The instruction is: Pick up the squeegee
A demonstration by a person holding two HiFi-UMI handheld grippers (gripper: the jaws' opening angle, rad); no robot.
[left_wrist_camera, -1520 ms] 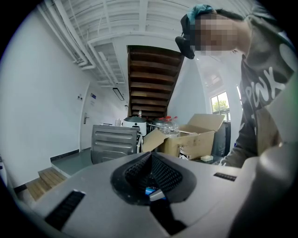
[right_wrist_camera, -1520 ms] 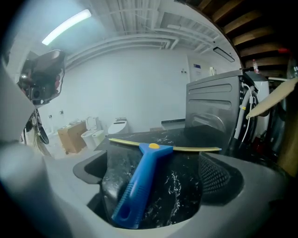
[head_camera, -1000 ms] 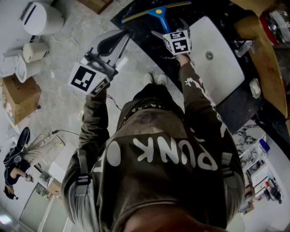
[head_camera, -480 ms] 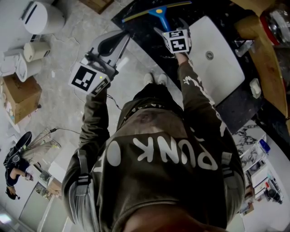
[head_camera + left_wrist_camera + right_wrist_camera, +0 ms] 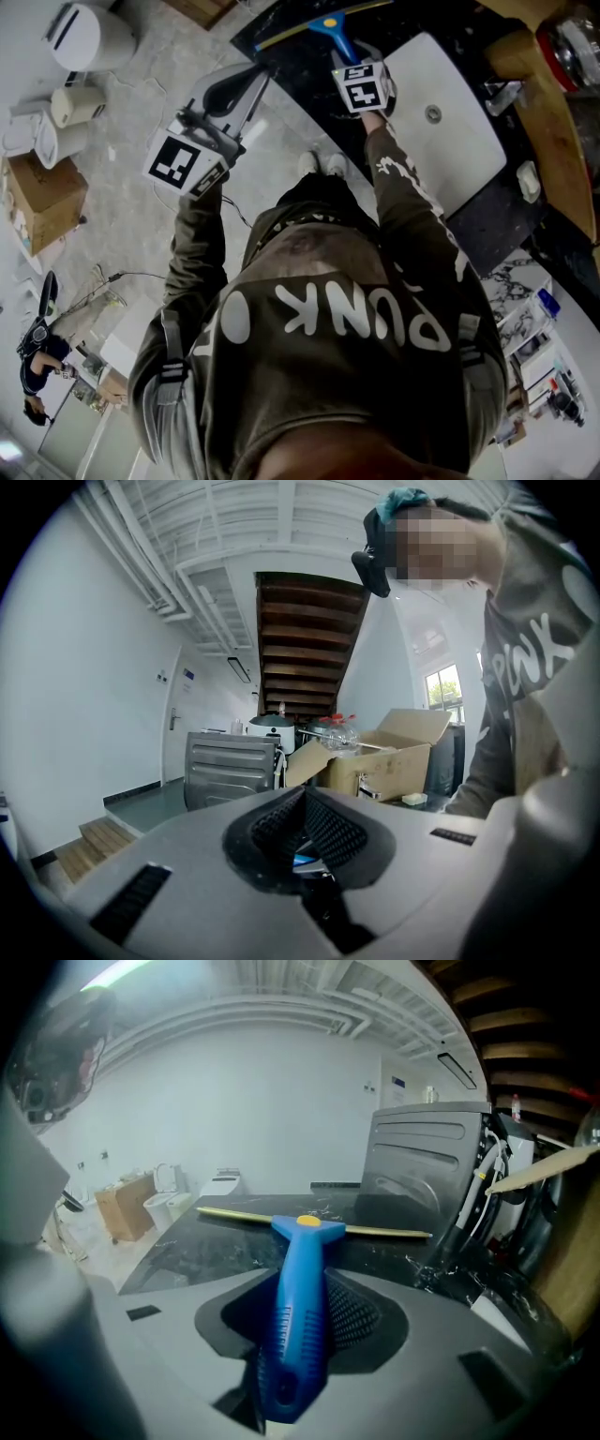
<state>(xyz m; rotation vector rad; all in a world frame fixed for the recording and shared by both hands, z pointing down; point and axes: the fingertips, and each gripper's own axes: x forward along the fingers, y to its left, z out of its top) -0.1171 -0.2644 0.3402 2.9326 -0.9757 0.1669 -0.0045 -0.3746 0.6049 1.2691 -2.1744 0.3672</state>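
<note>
The squeegee (image 5: pixel 331 25) has a blue handle and a long yellowish blade and lies on the dark marble counter (image 5: pixel 295 89). In the right gripper view its handle (image 5: pixel 300 1307) runs straight between the jaws, with the blade (image 5: pixel 380 1232) lying crosswise ahead on the counter. My right gripper (image 5: pixel 347 52) is closing on that handle, and the pads touch its sides. My left gripper (image 5: pixel 253 75) hangs over the floor to the left of the counter, away from the squeegee. Its pads (image 5: pixel 328 832) meet at the tips with nothing held.
A white sink (image 5: pixel 450 122) with a faucet (image 5: pixel 502 94) is set in the counter right of the squeegee. A ribbed metal appliance (image 5: pixel 427 1147) stands behind the counter. A cardboard box (image 5: pixel 42 202) and white toilets (image 5: pixel 89 37) stand on the floor at left.
My right gripper has slid forward along the blue handle and its jaws have closed in around it. The left gripper has not moved.
</note>
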